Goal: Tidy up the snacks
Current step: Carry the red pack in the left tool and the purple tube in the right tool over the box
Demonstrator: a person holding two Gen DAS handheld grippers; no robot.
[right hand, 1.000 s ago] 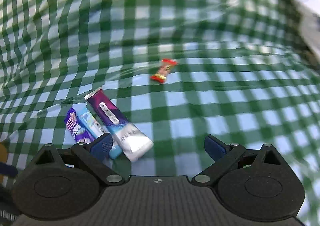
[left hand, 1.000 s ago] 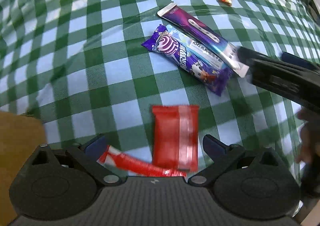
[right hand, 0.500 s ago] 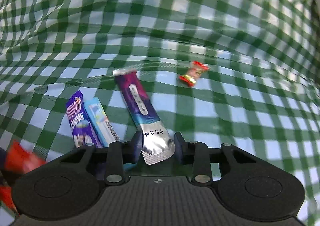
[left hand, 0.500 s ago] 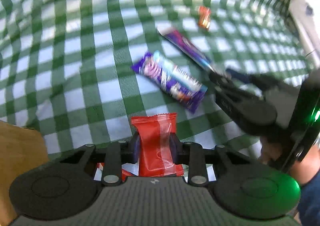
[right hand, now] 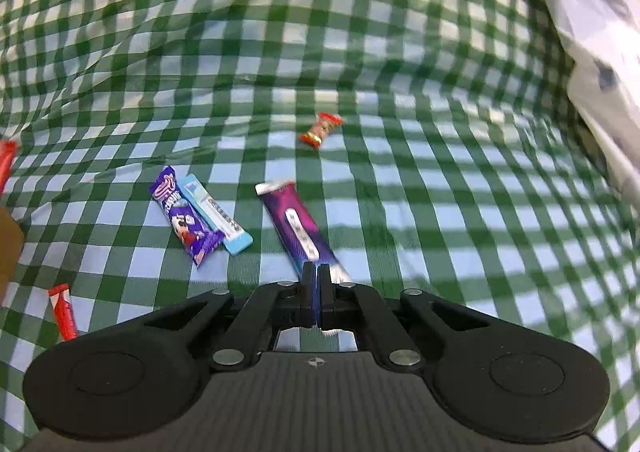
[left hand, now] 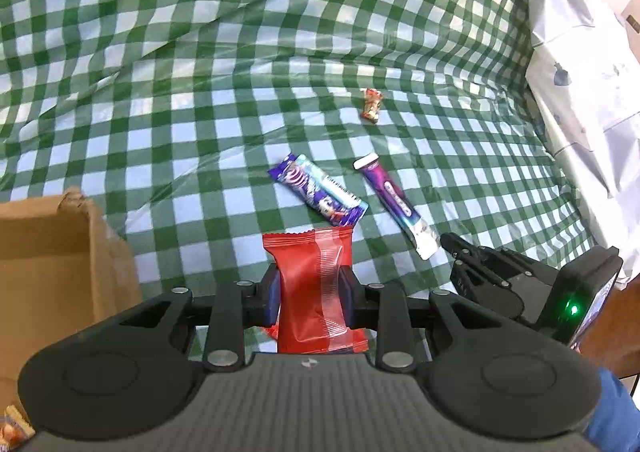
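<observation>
Jaws of the left gripper (left hand: 308, 300) are clamped on the red packet (left hand: 314, 284), held clear of the checked cloth; jaws of the right gripper (right hand: 318, 294) are pinched on the silver end of the purple stick pack (right hand: 298, 230). Pick-up step is in hand; judged next, carry each to the cardboard box (left hand: 56, 252) at left. Both grippers point forward, angled down.
</observation>
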